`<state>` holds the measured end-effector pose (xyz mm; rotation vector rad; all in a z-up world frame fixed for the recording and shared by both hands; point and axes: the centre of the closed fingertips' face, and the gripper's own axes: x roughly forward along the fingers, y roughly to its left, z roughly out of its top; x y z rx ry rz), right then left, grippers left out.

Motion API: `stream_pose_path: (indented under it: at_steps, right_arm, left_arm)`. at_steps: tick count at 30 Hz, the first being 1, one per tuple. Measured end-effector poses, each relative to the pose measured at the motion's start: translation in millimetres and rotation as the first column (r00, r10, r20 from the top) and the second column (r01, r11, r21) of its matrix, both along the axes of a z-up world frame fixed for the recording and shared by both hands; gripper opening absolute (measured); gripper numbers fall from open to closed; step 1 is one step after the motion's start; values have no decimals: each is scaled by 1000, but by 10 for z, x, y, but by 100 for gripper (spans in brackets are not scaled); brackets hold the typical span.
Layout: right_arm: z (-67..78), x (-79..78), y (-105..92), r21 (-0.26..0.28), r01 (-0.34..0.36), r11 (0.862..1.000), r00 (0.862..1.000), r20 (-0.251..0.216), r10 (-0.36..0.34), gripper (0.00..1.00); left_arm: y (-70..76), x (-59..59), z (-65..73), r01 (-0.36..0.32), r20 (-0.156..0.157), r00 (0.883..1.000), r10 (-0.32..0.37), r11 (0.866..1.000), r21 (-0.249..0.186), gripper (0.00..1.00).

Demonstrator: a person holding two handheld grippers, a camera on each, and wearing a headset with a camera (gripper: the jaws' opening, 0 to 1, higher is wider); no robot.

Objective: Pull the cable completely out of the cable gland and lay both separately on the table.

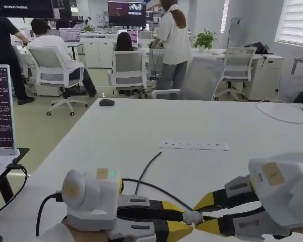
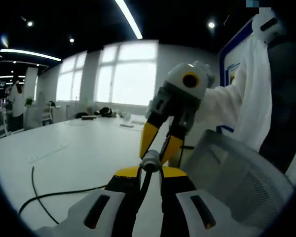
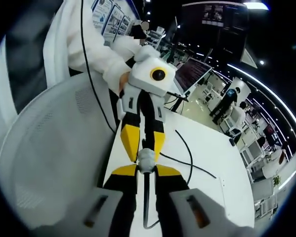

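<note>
A small pale cable gland (image 1: 193, 217) hangs just above the white table (image 1: 202, 121) at its near edge. The left gripper (image 1: 184, 218) reaches in from the left and the right gripper (image 1: 201, 216) from the right, tips meeting on the gland. In the left gripper view the gland (image 2: 150, 162) sits at my own yellow tips (image 2: 149, 170), the right gripper's jaws (image 2: 157, 153) closing on it from above. In the right gripper view the gland (image 3: 146, 159) sits likewise, with the black cable (image 3: 146, 197) running back between my jaws. The cable (image 1: 146, 169) trails away over the table.
A white power strip (image 1: 193, 145) lies mid-table and a dark mouse (image 1: 106, 102) at the far left edge. A laptop screen (image 1: 0, 108) stands at the left. A mesh chair back (image 3: 54, 148) is close behind the grippers. Office chairs and people fill the room beyond.
</note>
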<state>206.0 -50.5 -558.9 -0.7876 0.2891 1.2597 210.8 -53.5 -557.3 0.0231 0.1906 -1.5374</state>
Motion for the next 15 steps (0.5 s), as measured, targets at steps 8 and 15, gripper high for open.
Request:
stream_pose_path:
  at_steps: [8, 15]
  right_arm:
    - [88, -30, 7, 21, -10, 1000, 1000, -14, 10, 11]
    - [133, -55, 21, 28, -20, 999, 999, -39, 21, 11]
  left_arm:
    - [-9, -25, 109, 8, -5, 1000, -8, 999, -43, 17]
    - [-10, -46, 197, 15, -24, 1000, -17, 997, -77, 18]
